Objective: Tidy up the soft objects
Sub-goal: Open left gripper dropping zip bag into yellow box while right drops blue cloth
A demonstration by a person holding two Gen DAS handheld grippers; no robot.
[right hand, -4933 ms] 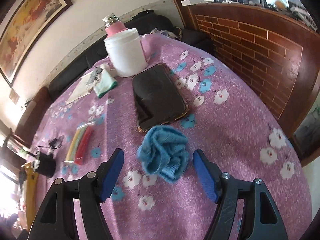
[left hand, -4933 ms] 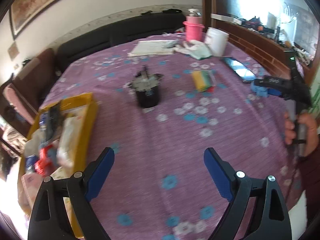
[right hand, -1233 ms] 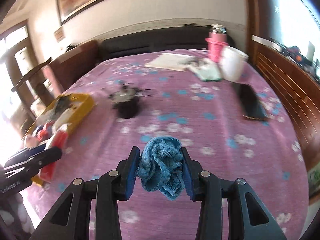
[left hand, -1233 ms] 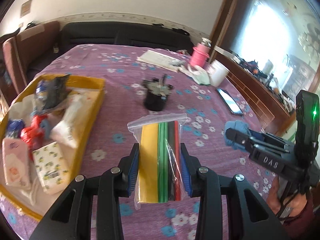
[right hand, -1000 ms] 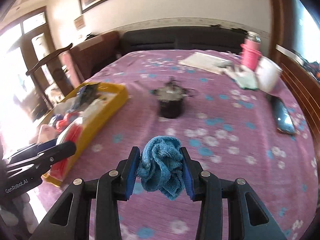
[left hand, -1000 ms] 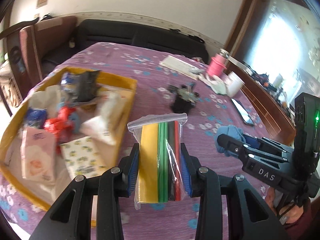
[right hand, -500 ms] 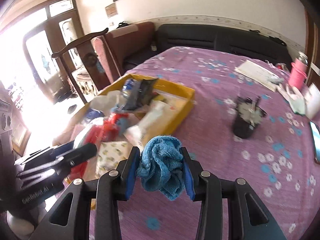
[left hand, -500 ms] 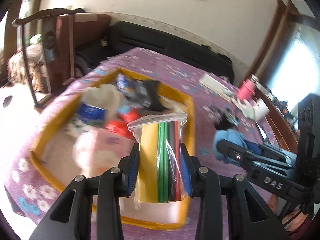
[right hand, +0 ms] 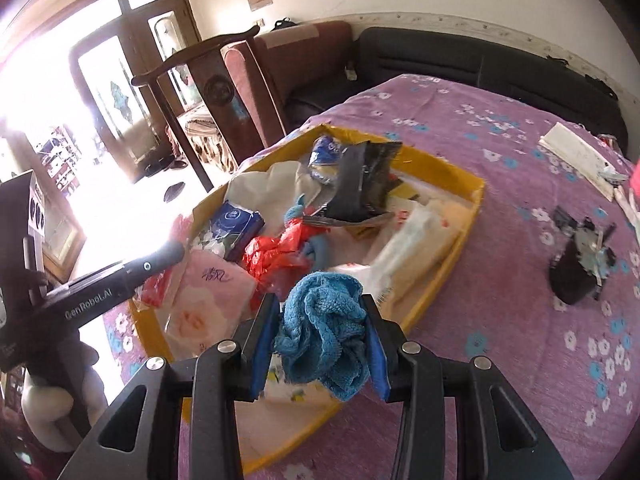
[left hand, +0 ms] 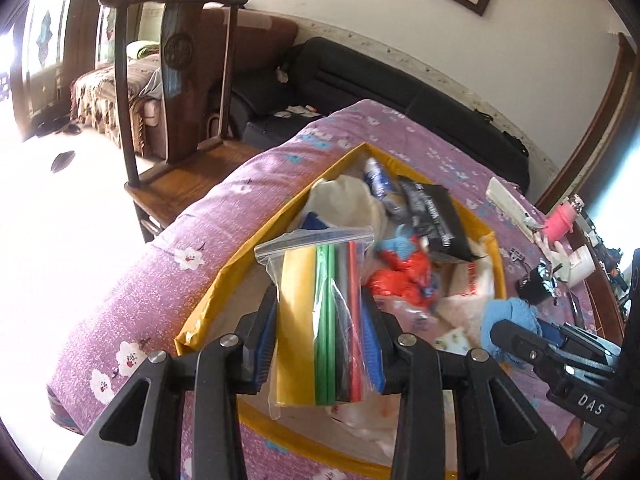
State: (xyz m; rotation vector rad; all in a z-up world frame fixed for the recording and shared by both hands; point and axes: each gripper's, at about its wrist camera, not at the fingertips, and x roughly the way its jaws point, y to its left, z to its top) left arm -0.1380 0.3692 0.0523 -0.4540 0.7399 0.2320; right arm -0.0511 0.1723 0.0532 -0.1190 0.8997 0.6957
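My left gripper (left hand: 320, 320) is shut on a clear zip bag of yellow, green and red strips (left hand: 320, 312) and holds it over the near end of the yellow tray (left hand: 256, 248). My right gripper (right hand: 322, 336) is shut on a crumpled blue cloth (right hand: 324, 328) and holds it above the tray's (right hand: 476, 196) near right side. The cloth also shows at the right of the left wrist view (left hand: 508, 316). The left gripper's arm (right hand: 120, 276) reaches in at the left of the right wrist view.
The tray holds a black packet (right hand: 364, 184), a red plastic bag (right hand: 280, 252), tissue packs (right hand: 236, 224), a pink pack (right hand: 208, 304) and white bags (right hand: 412, 240). A small black pot (right hand: 576, 264) stands on the purple flowered tablecloth (right hand: 500, 320). A wooden chair (left hand: 176, 80) stands beyond the table edge.
Both grippers have swung left from the table's middle to above the yellow tray, each still holding its object. The tray now fills the centre of both views.
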